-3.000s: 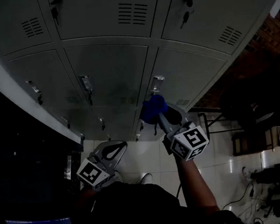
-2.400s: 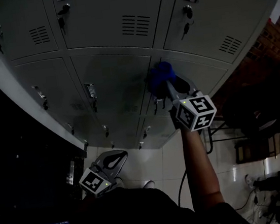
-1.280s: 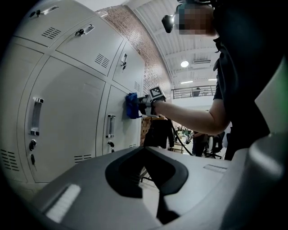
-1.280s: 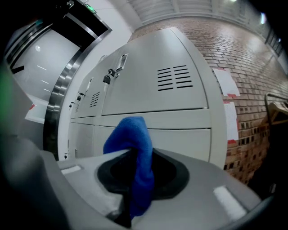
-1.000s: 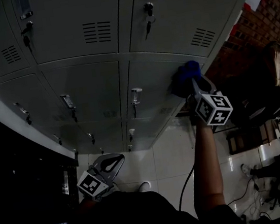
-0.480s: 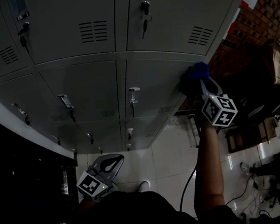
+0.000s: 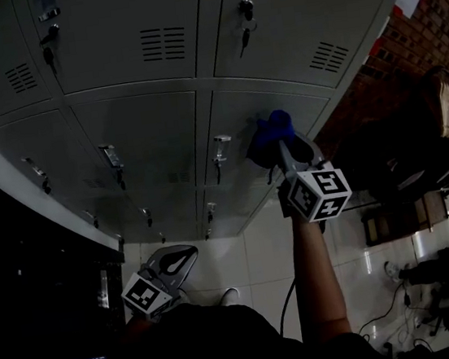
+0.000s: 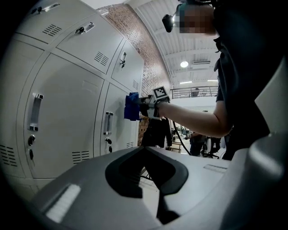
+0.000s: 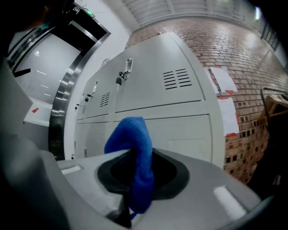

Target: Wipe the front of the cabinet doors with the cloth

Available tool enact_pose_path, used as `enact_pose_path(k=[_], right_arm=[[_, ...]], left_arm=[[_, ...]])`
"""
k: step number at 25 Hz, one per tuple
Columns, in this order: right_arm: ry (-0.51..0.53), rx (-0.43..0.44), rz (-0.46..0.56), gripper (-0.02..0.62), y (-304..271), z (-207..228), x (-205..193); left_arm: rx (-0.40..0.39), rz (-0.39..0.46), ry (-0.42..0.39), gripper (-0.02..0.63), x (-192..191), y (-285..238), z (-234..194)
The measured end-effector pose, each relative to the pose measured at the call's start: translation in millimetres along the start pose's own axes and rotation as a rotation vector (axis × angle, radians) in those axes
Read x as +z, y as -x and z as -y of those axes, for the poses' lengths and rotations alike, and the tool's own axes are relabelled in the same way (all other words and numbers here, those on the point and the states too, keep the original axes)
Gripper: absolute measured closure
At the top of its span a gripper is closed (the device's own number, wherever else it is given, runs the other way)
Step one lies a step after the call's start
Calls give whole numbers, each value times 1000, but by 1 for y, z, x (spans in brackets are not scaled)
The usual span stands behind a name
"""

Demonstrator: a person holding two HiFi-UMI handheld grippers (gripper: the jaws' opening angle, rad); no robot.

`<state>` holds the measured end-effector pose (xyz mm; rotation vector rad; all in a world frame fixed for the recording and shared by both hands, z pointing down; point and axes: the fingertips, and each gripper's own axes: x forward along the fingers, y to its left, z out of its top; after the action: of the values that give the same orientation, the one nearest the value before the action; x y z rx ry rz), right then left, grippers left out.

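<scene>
While the right gripper (image 7: 285, 152) is pressing its clamped blue cloth (image 7: 270, 133) to the cabinet door (image 7: 306, 110), it is risking snagging the left-edge latch (image 7: 220, 145); the left gripper (image 7: 178, 263) is idling closed.

Cabinet doors (image 7: 141, 136): painted sheet metal, grey, smooth, matt with a faint sheen. Door handles (image 7: 221, 140): bright polished metal, glossy. Cloth (image 9: 128, 132): blue textile, soft fuzzy nap, matt. Right tongs (image 9: 135, 157) and left tongs (image 8: 145, 152): grey moulded plastic, smooth, matt, with darker inner linings. Brick wall (image 9: 234, 49): rough, unglazed. Floor (image 7: 243, 254): pale tiles, glossy, reflective.
</scene>
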<state>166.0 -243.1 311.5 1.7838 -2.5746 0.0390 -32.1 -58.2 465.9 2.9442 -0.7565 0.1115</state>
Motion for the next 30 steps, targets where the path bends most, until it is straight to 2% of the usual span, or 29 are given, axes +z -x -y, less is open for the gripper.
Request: enact_pose_path(k=[7, 14, 19, 23, 30], right_arm=[[17, 141, -26, 528, -42, -71, -14], [7, 189, -59, 528, -73, -95, -26], [4, 177, -66, 528, -82, -93, -32], [8, 171, -68, 528, -79, -83, -33], [-9, 58, -77, 528, -52, -22, -37]], left_arm=[[47, 0, -2, 606, -2, 20, -8], [115, -5, -3, 606, -12, 45, -24], [121, -4, 23, 606, -6, 49, -23], [123, -9, 14, 606, -14, 48, -27], [84, -18, -3, 606, -11, 33, -23]])
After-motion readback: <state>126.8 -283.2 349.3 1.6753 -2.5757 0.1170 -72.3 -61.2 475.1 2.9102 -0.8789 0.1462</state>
